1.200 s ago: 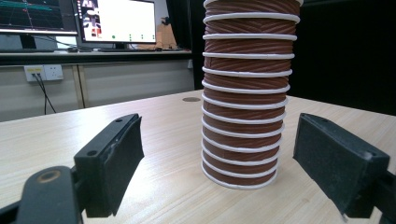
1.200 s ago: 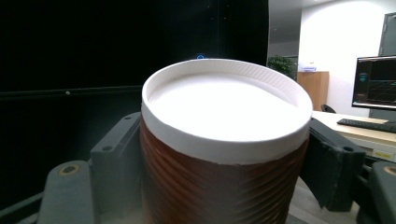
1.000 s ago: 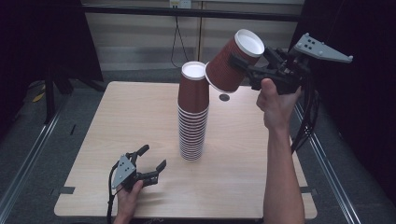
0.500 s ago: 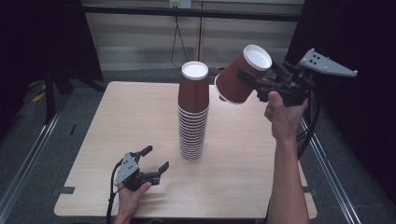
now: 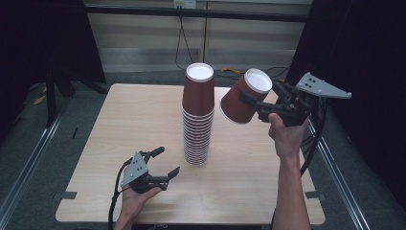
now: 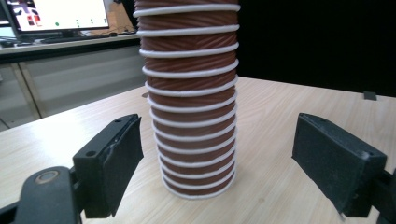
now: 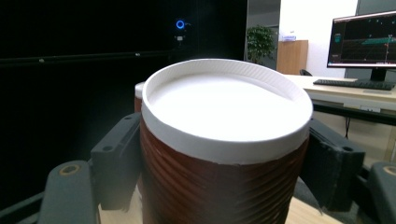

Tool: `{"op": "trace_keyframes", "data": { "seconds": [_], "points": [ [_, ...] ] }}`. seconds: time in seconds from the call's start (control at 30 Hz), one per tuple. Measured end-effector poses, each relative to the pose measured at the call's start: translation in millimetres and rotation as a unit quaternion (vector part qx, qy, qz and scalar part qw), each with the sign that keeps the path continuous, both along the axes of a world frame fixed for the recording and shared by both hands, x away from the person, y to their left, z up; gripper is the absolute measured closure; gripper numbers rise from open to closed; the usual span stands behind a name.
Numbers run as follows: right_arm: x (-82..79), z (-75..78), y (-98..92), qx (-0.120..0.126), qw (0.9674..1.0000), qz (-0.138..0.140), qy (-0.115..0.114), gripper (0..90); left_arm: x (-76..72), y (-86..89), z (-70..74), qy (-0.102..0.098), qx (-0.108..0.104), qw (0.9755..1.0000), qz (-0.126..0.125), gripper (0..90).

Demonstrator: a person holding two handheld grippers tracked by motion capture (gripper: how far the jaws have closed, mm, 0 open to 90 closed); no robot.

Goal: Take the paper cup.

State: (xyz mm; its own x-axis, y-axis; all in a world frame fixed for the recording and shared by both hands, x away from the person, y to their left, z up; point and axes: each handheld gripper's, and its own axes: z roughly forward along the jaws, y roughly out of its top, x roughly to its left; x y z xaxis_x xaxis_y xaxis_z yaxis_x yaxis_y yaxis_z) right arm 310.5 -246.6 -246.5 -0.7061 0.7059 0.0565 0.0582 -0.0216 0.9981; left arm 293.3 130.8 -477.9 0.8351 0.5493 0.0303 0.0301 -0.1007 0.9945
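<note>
right tongs (image 5: 253, 103): clamped on cup (image 5: 238, 101), aloft | cup: near right of stack (image 5: 198, 115) top, apart; long axis tilted, white base up-right, mouth down-left | stack: upright, mid bench (image 5: 129, 124) | left tongs (image 5: 167, 160): wide, empty, near stack foot | nearer stack top: right hand

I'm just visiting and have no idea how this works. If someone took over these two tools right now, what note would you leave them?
Left hand-held gripper: open, empty, low over the table, pointing at the foot of the cup stack.
Right hand-held gripper: shut on one brown cup, tilted, in the air beside the stack's top.
Done: a single cup is gripped, apart from the stack.
Left: I cannot tell whether it is coming off or going on. Probably set it down or seat it on top, and steady the stack with the left if needed.
</note>
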Motion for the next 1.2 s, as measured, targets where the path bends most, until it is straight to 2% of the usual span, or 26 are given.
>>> {"op": "trace_keyframes", "data": {
  "seconds": [0.13, 0.2, 0.27, 0.3, 0.37, 0.43, 0.53, 0.73, 0.77, 0.83, 0.9, 1.03, 1.2],
  "points": [
    [-3.4, -10.3, 1.1, -0.006, 1.0000, -0.001, 0.007, 23.3, 1.6, -3.5, 6.0, 0.017, -0.010, 0.9995, -0.026, 15.9],
    [-5.1, -15.7, 1.3, -0.008, 0.9999, 0.002, 0.012, 23.3, 1.2, -5.6, 9.0, 0.016, -0.003, 0.9994, -0.030, 15.8],
    [-6.1, -20.3, 1.8, -0.013, 0.9998, 0.001, 0.014, 23.3, 0.5, -9.3, 11.2, 0.012, -0.006, 0.9992, -0.038, 15.8],
    [-7.7, -26.7, 1.4, -0.009, 0.9998, 0.004, 0.018, 23.3, -0.5, -11.2, 13.5, 0.009, 0.002, 0.9992, -0.040, 15.9],
    [-8.3, -29.1, 1.3, -0.010, 0.9998, 0.003, 0.020, 23.3, -0.8, -12.1, 14.4, 0.007, 0.003, 0.9991, -0.042, 15.9],
    [-10.9, -39.4, 0.8, -0.010, 0.9996, 0.005, 0.027, 23.3, -0.6, -14.6, 15.5, 0.001, 0.005, 0.9991, -0.043, 15.8],
    [-13.7, -46.7, 1.0, -0.010, 0.9995, 0.008, 0.031, 23.3, 1.1, -18.0, 14.1, 0.003, 0.013, 0.9989, -0.046, 15.8],
    [-17.8, -61.4, 3.2, -0.011, 0.9991, 0.013, 0.040, 23.3, 0.5, -20.7, 14.2, 0.003, 0.013, 0.9986, -0.052, 15.8],
    [-18.4, -67.8, 4.0, -0.009, 0.9987, 0.013, 0.049, 23.3, 0.4, -20.9, 14.7, 0.003, 0.012, 0.9986, -0.052, 15.8],
    [-18.5, -69.9, 4.7, -0.009, 0.9986, 0.015, 0.050, 23.4, 0.7, -20.9, 15.6, 0.004, 0.015, 0.9985, -0.052, 15.8],
    [-19.8, -78.9, 8.0, -0.018, 0.9978, 0.017, 0.062, 23.3, 0.4, -22.1, 16.7, 0.002, 0.009, 0.9984, -0.056, 15.8],
    [-21.7, -86.8, 9.2, -0.014, 0.9975, 0.022, 0.065, 23.4, -0.3, -24.8, 19.8, -0.009, 0.018, 0.9982, -0.057, 15.8],
    [-26.7, -98.5, 14.7, -0.008, 0.9971, 0.029, 0.069, 23.4, -0.6, -29.1, 22.5, -0.013, 0.017, 0.9974, -0.069, 15.8]
  ]
}}
